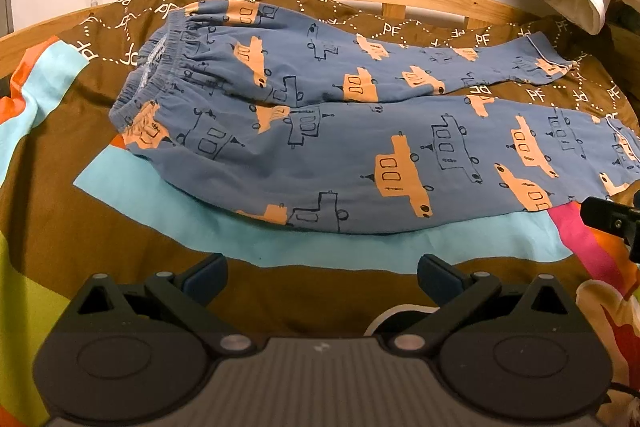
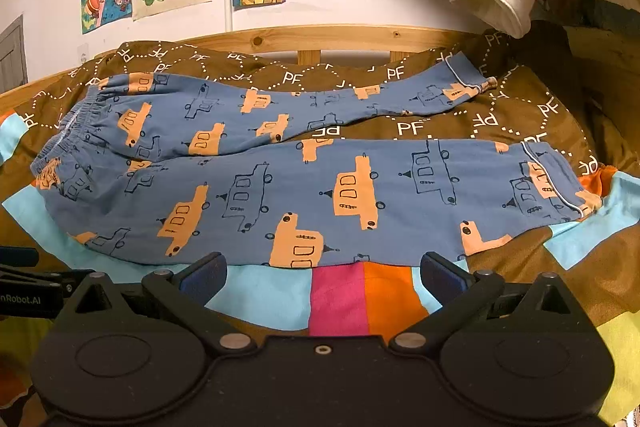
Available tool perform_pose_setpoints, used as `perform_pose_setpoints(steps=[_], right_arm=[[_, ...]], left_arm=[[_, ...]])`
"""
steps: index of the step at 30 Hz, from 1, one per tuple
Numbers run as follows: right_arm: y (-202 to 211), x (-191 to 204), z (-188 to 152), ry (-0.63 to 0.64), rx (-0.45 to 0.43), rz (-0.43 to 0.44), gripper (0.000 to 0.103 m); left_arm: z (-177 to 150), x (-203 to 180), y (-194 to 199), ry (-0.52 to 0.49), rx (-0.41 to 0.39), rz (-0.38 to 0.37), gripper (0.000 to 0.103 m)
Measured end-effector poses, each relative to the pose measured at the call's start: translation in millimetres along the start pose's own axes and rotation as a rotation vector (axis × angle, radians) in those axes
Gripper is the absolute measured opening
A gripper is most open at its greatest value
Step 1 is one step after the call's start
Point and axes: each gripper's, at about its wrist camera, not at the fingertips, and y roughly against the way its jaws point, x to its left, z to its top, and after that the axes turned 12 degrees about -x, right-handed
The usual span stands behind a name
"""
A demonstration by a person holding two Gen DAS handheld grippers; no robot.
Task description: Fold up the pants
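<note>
Right wrist: pants (image 2: 304, 183) spread long-axis left-right just beyond right gripper (image 2: 322, 273); left gripper (image 1: 322, 275) farther back; both jaws spread, empty.

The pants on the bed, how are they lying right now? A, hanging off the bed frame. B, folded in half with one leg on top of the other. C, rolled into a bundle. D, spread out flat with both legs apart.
D: the pants lie flat on the bedspread, brown fabric showing between the two legs.
</note>
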Motion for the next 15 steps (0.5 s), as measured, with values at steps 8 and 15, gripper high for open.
perform_pose_setpoints(steps=[8, 15], right_arm=[[-0.7, -0.3, -0.5, -0.003, 0.006, -0.001, 0.102], [-0.8, -0.3, -0.8, -0.004, 0.007, 0.001, 0.102]], left_arm=[[0.0, 0.1, -0.2, -0.002, 0.001, 0.002, 0.103], [0.5, 0.0, -0.2, 0.0, 0.002, 0.001, 0.103]])
